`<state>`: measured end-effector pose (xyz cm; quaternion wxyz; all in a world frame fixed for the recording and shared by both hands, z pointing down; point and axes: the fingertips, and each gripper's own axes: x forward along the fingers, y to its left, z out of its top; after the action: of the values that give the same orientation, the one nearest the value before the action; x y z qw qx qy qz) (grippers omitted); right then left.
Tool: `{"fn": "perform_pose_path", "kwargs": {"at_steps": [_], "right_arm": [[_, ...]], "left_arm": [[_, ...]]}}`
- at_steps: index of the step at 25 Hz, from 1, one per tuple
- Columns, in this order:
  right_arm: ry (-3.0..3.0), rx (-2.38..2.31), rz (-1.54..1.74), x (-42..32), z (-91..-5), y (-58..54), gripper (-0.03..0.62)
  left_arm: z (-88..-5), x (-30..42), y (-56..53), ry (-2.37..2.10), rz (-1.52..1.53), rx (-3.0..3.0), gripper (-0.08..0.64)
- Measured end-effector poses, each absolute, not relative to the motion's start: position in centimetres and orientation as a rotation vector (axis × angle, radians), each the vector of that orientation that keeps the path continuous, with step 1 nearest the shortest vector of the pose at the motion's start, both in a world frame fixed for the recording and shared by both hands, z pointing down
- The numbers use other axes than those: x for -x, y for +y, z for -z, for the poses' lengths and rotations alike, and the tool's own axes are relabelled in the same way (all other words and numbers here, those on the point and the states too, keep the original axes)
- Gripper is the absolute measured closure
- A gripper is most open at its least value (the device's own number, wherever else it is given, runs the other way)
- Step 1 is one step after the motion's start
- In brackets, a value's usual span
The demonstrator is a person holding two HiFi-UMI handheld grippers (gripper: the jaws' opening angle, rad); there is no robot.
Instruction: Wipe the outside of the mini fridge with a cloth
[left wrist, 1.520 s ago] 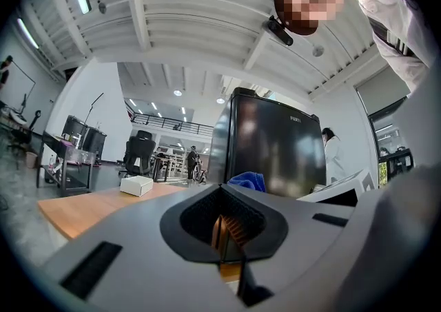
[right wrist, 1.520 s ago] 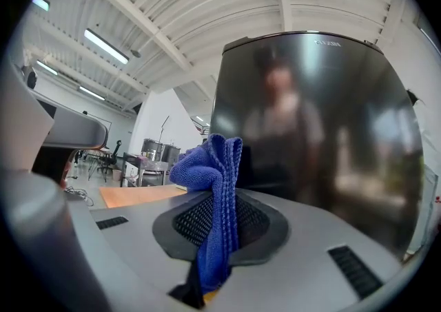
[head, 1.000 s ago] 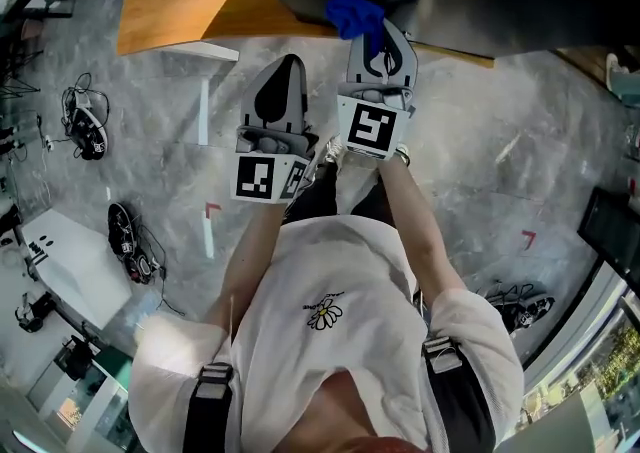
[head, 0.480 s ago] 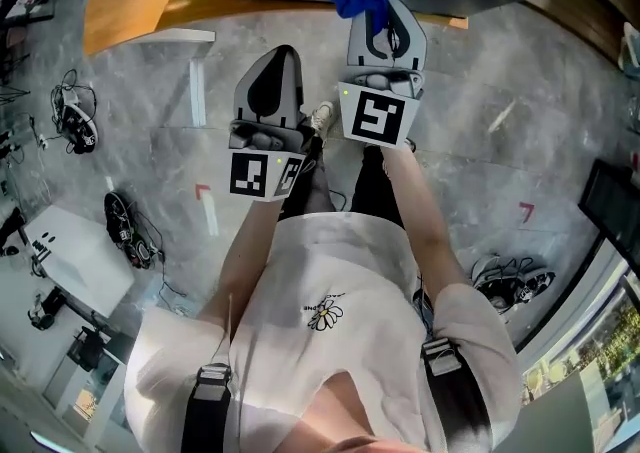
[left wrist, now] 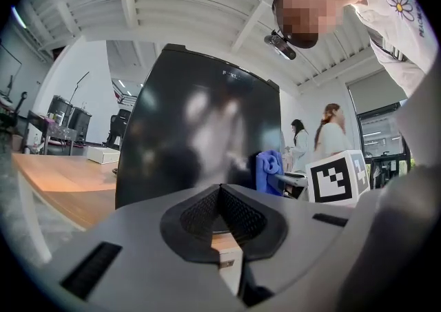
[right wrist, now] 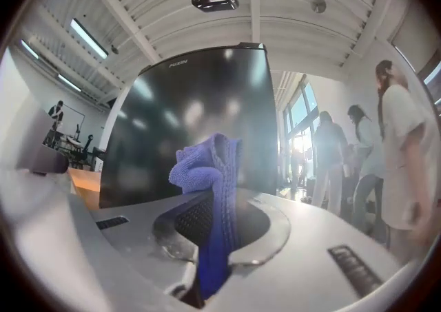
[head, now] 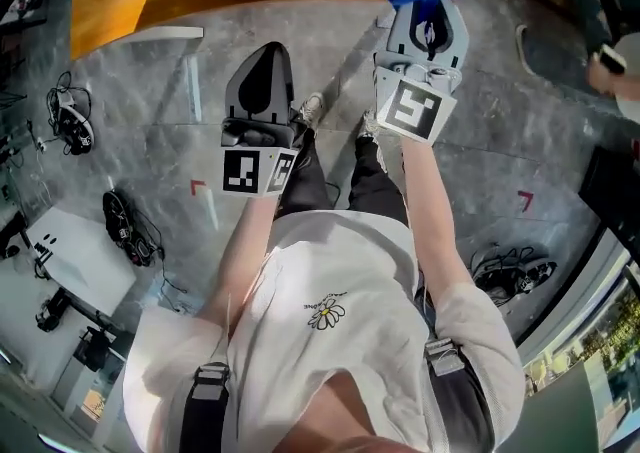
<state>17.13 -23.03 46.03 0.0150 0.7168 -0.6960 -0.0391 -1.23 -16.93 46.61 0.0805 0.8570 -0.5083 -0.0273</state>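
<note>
You hold two grippers. Your right gripper (head: pixel 425 13), at the upper right of the head view, is clamped on the one bright blue knitted cloth (right wrist: pixel 210 166). The cloth runs down between its jaws, and its bunched end sticks out past the tips. Your left gripper (head: pixel 267 61), at upper centre, has its jaws pressed together with nothing between them. Each gripper carries one white cube with black square markers, two cubes in all (head: pixel 248 171) (head: pixel 415 111).

The single glossy black mini fridge (left wrist: pixel 200 131) stands on the orange wooden tabletop (left wrist: pixel 62 180) and fills the middle of both gripper views. In the left gripper view the cloth sits at the fridge's right edge; contact cannot be made out. To the right of it stand one bystander in white (left wrist: pixel 331 140) and a second bystander (left wrist: pixel 298 144).
</note>
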Motion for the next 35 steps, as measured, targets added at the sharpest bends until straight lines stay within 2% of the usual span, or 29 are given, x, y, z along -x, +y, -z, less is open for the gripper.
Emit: {"fn": "perform_pose_path", "kwargs": {"at_steps": [9, 20, 28, 35], "right_arm": [[-2.013, -2.325, 0.157, -23.7, -46.5, -22.3, 0.53], [-1.984, -2.347, 0.162, -24.3, -46.0, -21.6, 0.531], [-2.15, -2.285, 0.175, -17.4, -44.3, -20.1, 0.531], [-2.445, -2.154, 0.052, -4.3, -45.6, -21.7, 0.531]], "left_arm": [[-47.3, -1.0, -16.5, -1.468, 0.039, -2.609, 0.555], [-47.2, -0.8, -16.1, -1.459, 0.043, -2.617, 0.555], [-46.2, 1.5, -15.9, -1.497, 0.093, -2.614, 0.555], [-46.8, 8.4, -16.3, -1.617, 0.119, -2.554, 0.555]]}}
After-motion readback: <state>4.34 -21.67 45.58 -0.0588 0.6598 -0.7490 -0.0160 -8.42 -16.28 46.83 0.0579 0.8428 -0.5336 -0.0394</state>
